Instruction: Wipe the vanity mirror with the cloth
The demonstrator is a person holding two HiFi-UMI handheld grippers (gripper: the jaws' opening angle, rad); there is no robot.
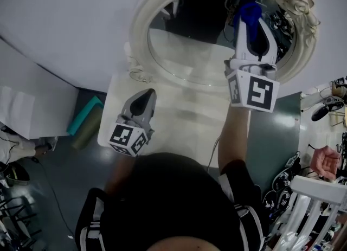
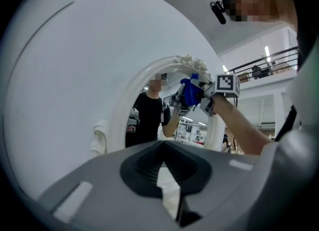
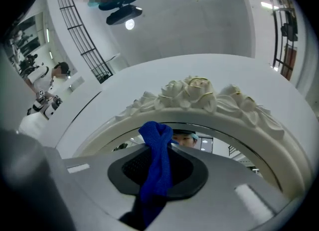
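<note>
The right gripper (image 1: 247, 21) is reaching up to the vanity mirror (image 1: 140, 38), with its jaws clamped on the blue cloth (image 1: 250, 9). The cloth is sticking out past the jaw tips as a bunched fold and is sitting at the upper part of the glass, just under the carved roses (image 3: 192, 91) that crown the white oval frame. In the right gripper view the cloth is running down between the two jaws, its free end rising in front of the top edge of the glass. Whether the cloth is actually pressing on the glass cannot be told.

The left gripper (image 1: 146, 95) is hanging lower and to the left, well apart from the cloth. It is hovering over the white desk (image 1: 179, 122) on which the mirror is standing, and pointing toward the lower left of the frame. Its jaws are meeting at the tips with nothing between them.

In the left gripper view the mirror is reflecting the person's black shirt and the raised right gripper with the cloth.
</note>
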